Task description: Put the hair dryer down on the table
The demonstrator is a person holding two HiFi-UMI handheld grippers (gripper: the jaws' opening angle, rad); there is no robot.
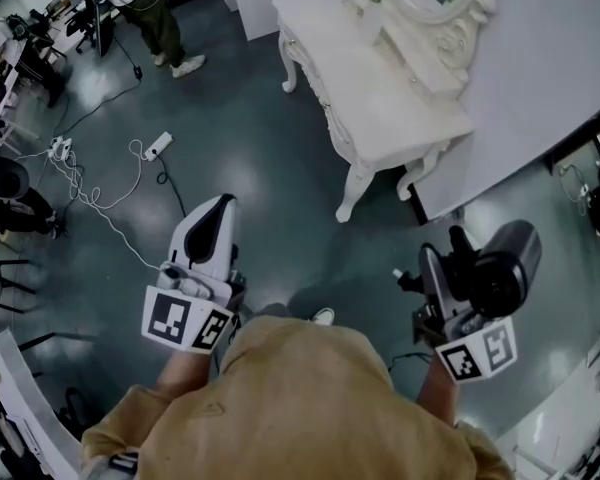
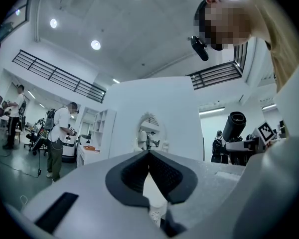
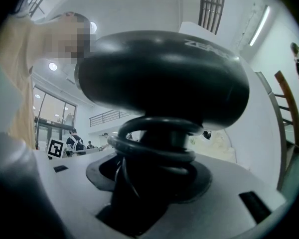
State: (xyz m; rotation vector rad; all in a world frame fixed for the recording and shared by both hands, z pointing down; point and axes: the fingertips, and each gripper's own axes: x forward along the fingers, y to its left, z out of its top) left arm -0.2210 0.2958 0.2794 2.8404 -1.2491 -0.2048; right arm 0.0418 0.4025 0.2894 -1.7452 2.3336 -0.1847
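A: Head view first. What do we record for the hair dryer?
B: We find the black hair dryer [image 1: 502, 268] gripped in the right tool [image 1: 453, 266]. It is held over the grey floor [image 1: 280, 178], well apart from the white counter [image 1: 380, 103] and its mirror [image 1: 450, 13], which stand further ahead.
A: And the left tool [image 1: 220, 213]?
B: We see it pointing forward over the floor, carrying nothing. A power strip [image 1: 158, 146] with a white cable lies on the floor to its left.
A: Left gripper view?
B: We note the pads clenched, tips meeting, with nothing between them. The counter's oval mirror shows beyond them, and the dryer appears at the right.
A: Right gripper view?
B: We confirm the tool grasping the dryer by its handle. The coiled cord [image 3: 154, 151] is wound round the handle just above the jaws. The dryer's barrel fills the frame above.
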